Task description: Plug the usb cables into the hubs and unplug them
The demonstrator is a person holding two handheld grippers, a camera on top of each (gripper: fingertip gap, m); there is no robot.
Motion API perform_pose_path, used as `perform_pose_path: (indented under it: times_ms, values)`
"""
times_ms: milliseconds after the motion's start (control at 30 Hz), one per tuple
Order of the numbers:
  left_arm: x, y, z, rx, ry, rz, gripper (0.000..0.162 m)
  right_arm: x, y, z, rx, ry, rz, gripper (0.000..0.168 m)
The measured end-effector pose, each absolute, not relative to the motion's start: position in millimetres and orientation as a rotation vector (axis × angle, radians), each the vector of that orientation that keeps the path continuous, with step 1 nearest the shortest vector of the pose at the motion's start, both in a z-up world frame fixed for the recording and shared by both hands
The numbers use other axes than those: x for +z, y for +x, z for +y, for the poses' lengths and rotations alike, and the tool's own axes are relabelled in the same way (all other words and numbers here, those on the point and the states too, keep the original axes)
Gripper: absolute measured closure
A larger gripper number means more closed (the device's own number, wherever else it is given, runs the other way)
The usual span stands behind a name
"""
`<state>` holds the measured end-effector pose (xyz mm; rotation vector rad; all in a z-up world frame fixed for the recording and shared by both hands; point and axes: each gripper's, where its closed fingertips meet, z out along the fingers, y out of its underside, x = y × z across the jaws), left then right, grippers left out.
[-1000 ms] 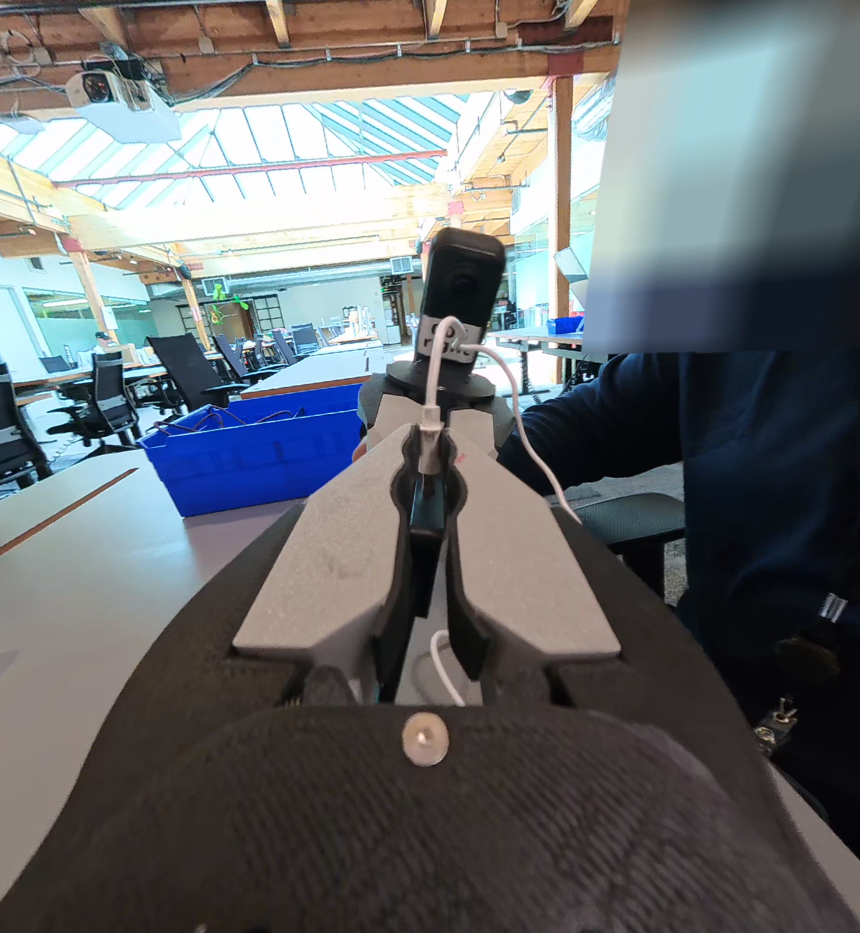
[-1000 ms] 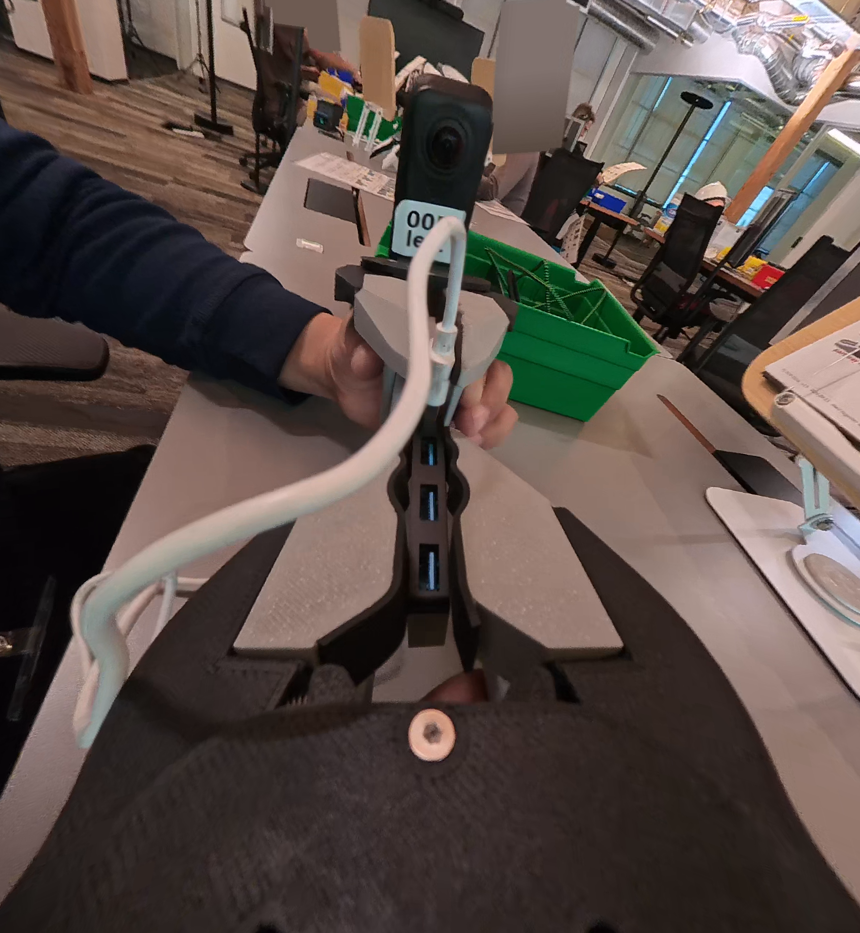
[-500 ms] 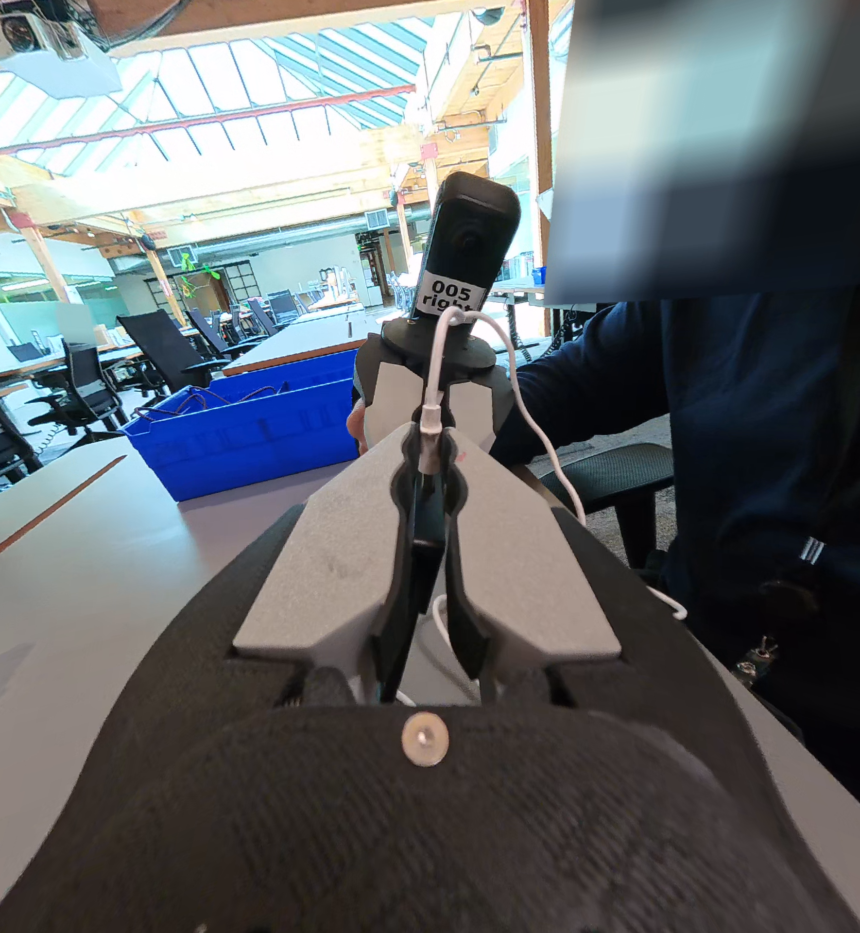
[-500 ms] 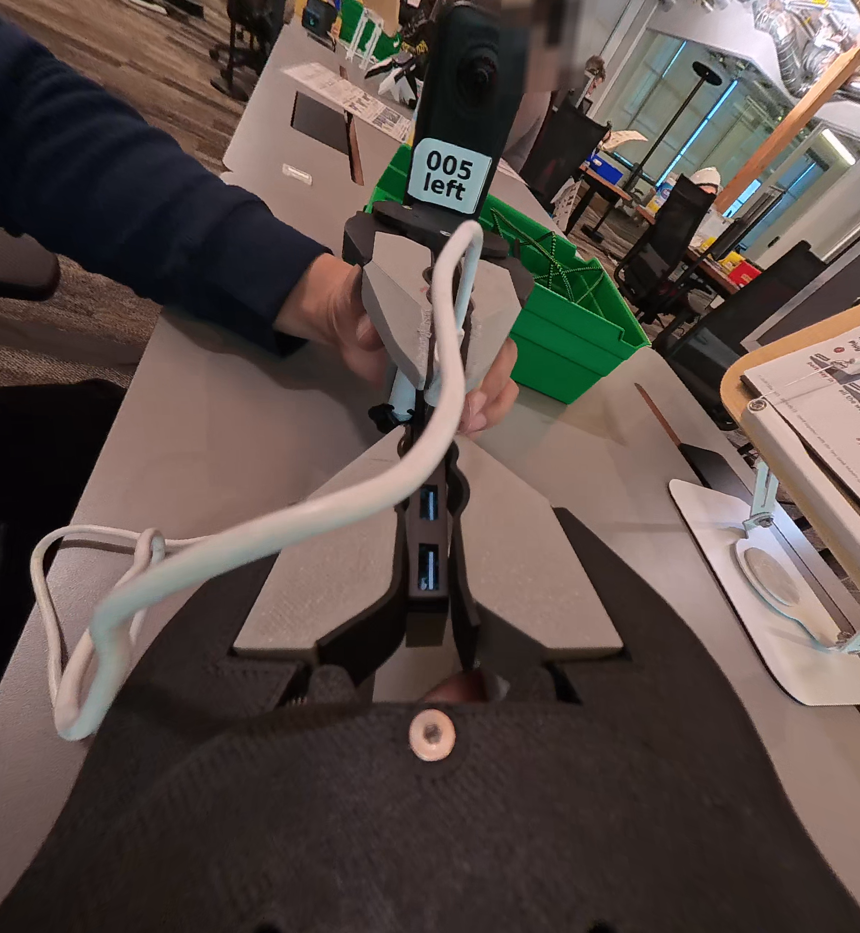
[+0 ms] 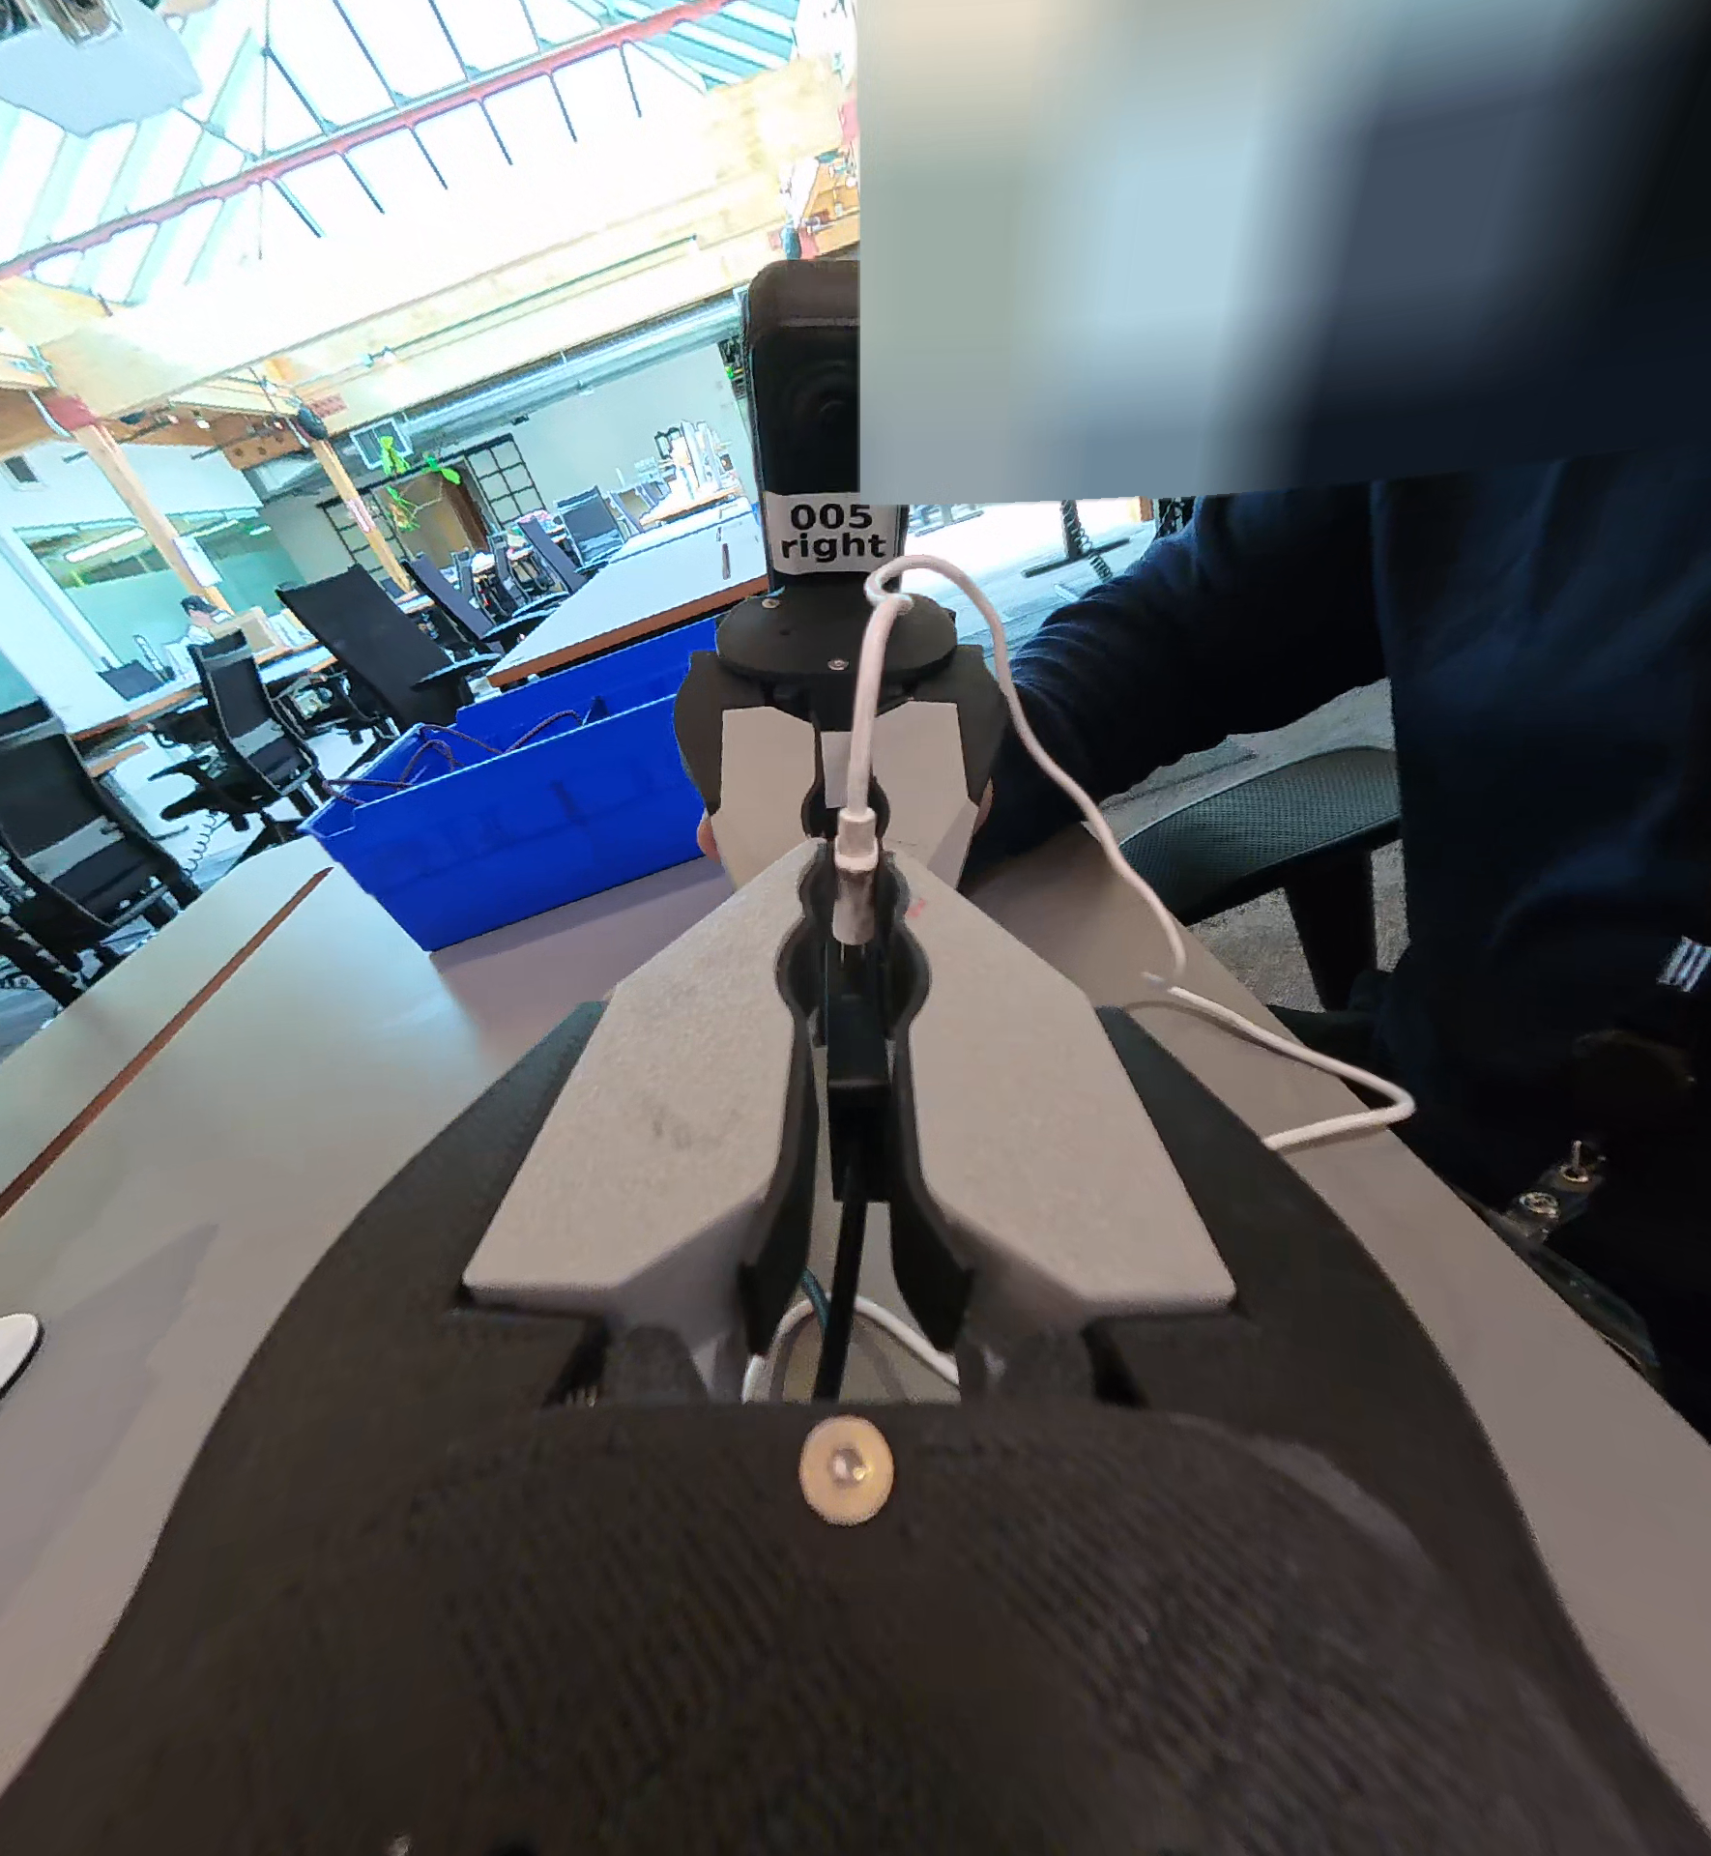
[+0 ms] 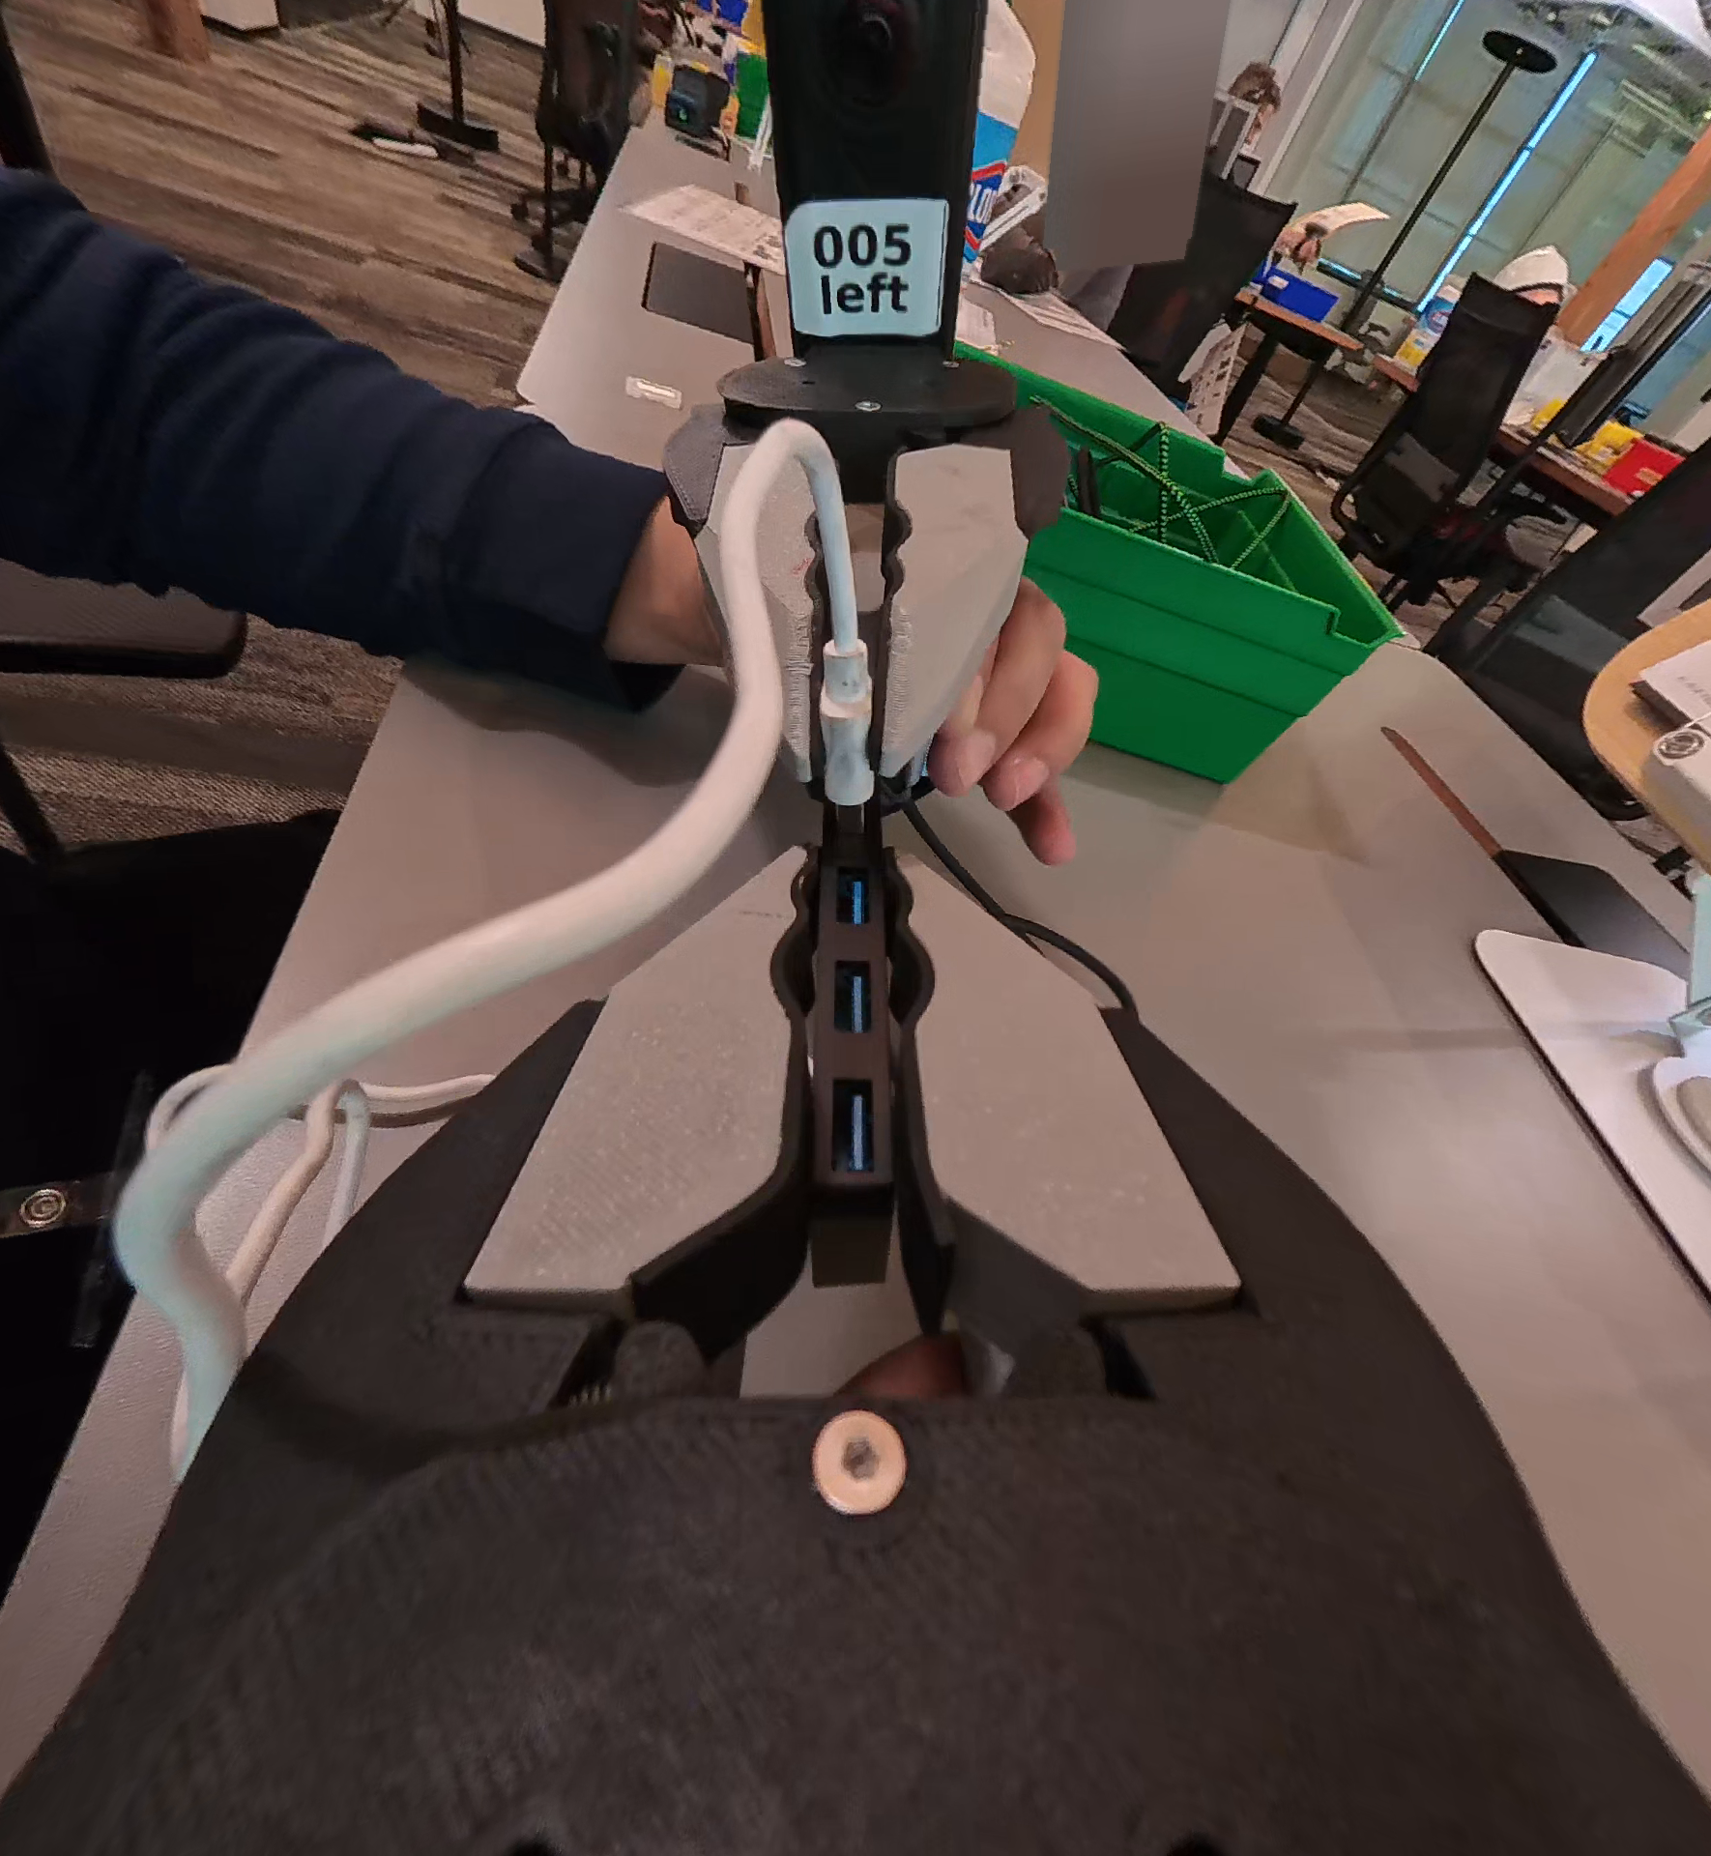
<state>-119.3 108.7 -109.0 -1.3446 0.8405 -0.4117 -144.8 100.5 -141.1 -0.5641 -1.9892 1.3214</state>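
My right gripper (image 6: 851, 866) is shut on a black USB hub (image 6: 853, 1085) with three blue ports facing up. My left gripper (image 5: 852, 876) is shut on the white USB plug (image 5: 852, 866) of a white cable (image 6: 550, 934). The two grippers face each other tip to tip above the grey table (image 6: 1334, 1055). In the right wrist view the plug (image 6: 846, 748) stands at the hub's far end, beyond the three ports, and I cannot tell if it is seated. In the left wrist view the hub (image 5: 857, 1045) shows through the finger gap. A black hub cable (image 6: 1042, 934) trails right.
A blue bin (image 5: 530, 803) stands behind the right gripper (image 5: 843, 803). A green bin (image 6: 1193, 623) stands behind the left gripper (image 6: 846, 773). A white stand on a white mat (image 6: 1695, 1095) is at the right. A person's navy sleeve (image 6: 279, 482) and body are close by. The tips of both grippers are at nearly the same place.
Both grippers have tilted down toward the table while staying tip to tip. All three hub ports show again and the white cable loop has swung lower on the left.
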Motion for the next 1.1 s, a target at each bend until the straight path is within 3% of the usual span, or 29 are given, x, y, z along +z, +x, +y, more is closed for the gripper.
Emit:
perform_pose_path:
  times_ms: [1100]
  values:
    - [-107, -135, 116, -0.327, -1.363, 0.752, 0.162, -163, -157, 121, 1.165, -0.665, -2.051, 0.160]
